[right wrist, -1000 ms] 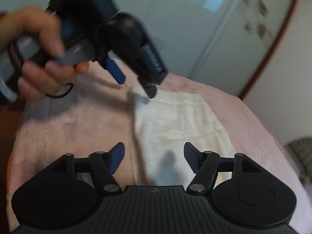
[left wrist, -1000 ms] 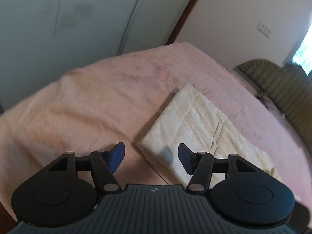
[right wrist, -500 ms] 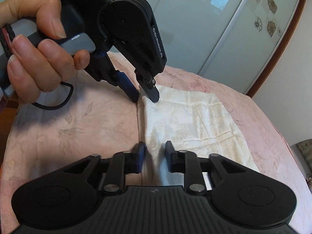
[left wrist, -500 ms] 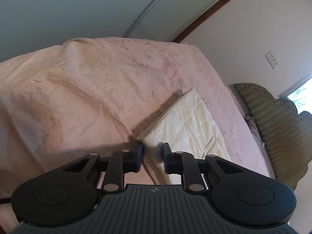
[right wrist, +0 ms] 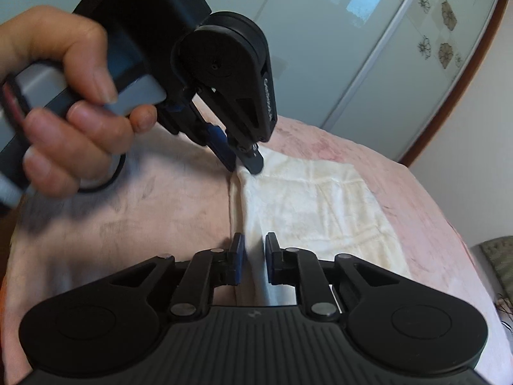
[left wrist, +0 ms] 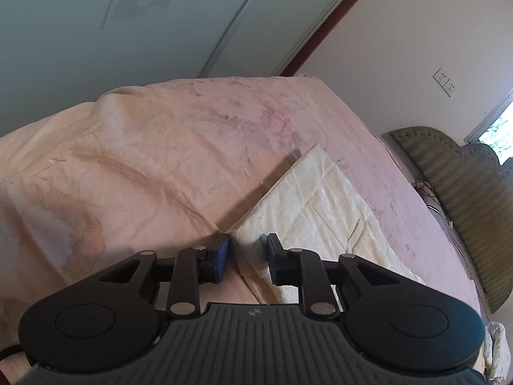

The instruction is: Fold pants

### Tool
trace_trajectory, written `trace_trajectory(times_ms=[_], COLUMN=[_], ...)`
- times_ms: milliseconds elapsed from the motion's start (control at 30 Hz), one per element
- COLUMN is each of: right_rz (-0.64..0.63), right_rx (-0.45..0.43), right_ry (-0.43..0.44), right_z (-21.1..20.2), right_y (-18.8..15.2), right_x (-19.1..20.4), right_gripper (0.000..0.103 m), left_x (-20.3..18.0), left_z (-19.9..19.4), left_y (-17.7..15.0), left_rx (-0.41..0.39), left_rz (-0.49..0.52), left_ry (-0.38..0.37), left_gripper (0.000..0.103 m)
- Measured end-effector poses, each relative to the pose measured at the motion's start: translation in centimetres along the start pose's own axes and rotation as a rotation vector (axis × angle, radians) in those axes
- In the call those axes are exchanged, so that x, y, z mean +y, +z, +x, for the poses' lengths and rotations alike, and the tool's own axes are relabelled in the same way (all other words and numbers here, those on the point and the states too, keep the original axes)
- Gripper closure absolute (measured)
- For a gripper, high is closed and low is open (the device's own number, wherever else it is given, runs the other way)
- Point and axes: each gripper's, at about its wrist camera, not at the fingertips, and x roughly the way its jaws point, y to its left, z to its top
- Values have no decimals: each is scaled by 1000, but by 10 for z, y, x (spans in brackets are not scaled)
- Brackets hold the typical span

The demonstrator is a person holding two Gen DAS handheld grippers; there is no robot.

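Observation:
Cream folded pants lie on a pink bedspread; they also show in the right wrist view. My left gripper is shut on the near corner of the pants' edge, with cloth bunched between its blue pads. It also shows in the right wrist view, held by a hand. My right gripper is shut on the same folded edge, nearer along it, with cloth between its pads.
A hand holds the left gripper's handle. A green striped headboard stands at the bed's right. White wardrobe doors and a wall with a socket lie beyond the bed.
Both grippers came down onto the pants' edge and closed from wide open onto the cloth. The edge now looks slightly raised and bunched.

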Motion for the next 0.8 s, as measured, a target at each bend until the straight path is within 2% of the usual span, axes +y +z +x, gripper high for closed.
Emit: trace_trajectory(times_ms=[67,133,200,233,267,333,467,600,633,667,700,733,800], right_rz=[17,-6,-58,-87,-106,-126,-56,-50,-52,-58,-76,-98,-112], right_rx=[10,25,32,32,23,14,12,19,17,9,3,0,-8], right_ry=[-10,-33,-57,-57,-68,-87,-83,-131,-155,-186,-213,-222,-216], right_z=[2,4,1,-3,-5,-5,-4,2,4,6,8,11,14], right_y=[-4,-6,-6,-7,-9,-13,-15,-15,-15,-15,-14,-13,-10], right_x=[-1,4,13,19,24,29,20,19,19,19,20,22,22], right_gripper=[89,88,80,69,67,67,67,66,60,46,41,37,37], left_x=[-3,-5,-7,-8,-10,-14,-23,-27,-28,-28,-28,-29,-31], left_z=[1,3,4,4,5,6,7,7,8,8,8,8,8], left_y=[-1,-2,-2,-3,-4,-7,-11,-13,-13,-13,-13,-13,-14], left_rx=[8,28,34,34,35,29,25,26,25,26,28,29,31], left_rz=[16,28,39,51,65,92,154,178,182,185,188,190,197], left_ry=[7,17,17,23,29,47,72,80,81,81,81,83,86], left_gripper=[72,64,60,57,56,54,49,45,44,44,43,42,40])
